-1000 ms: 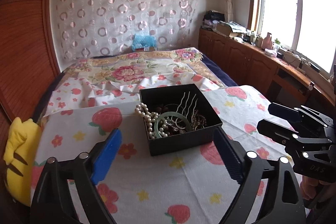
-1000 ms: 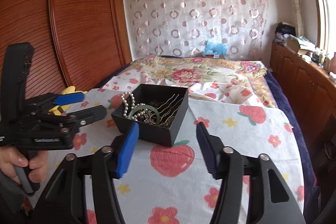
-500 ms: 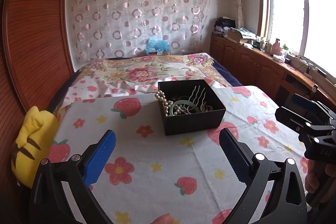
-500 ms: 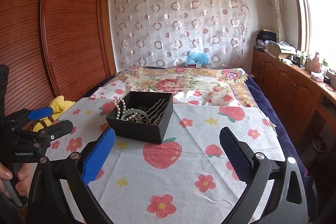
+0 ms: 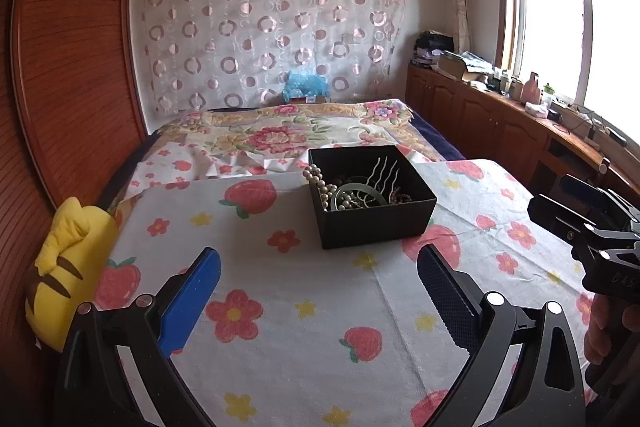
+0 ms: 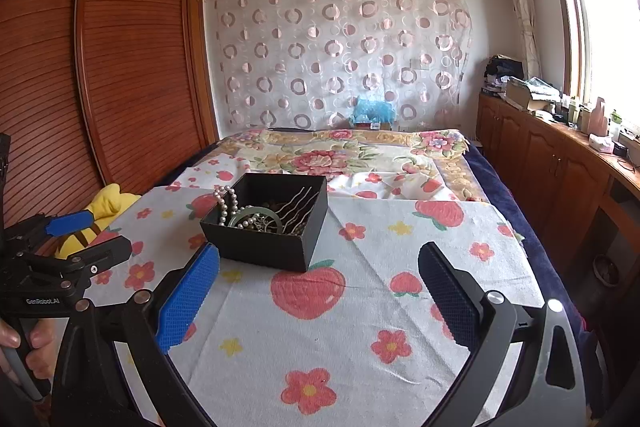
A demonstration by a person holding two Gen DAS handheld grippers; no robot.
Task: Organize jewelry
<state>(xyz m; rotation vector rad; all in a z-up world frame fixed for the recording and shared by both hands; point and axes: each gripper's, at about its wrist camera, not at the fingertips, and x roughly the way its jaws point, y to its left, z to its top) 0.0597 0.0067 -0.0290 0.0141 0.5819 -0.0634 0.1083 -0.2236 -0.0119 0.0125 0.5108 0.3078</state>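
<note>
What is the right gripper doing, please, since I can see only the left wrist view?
Observer: In its own view, the right gripper stands wide open. Its jaws have just been opening, and there is nothing between them.
Operator: Thank you. How does my left gripper look from that side?
Observer: The left gripper is open and empty too, its jaws having just been opening. It is apart from the black jewelry box, to the box's left in that view.
Operator: Is anything else visible there?
Observer: Yes, a hand wrapped around the left gripper's handle.
</note>
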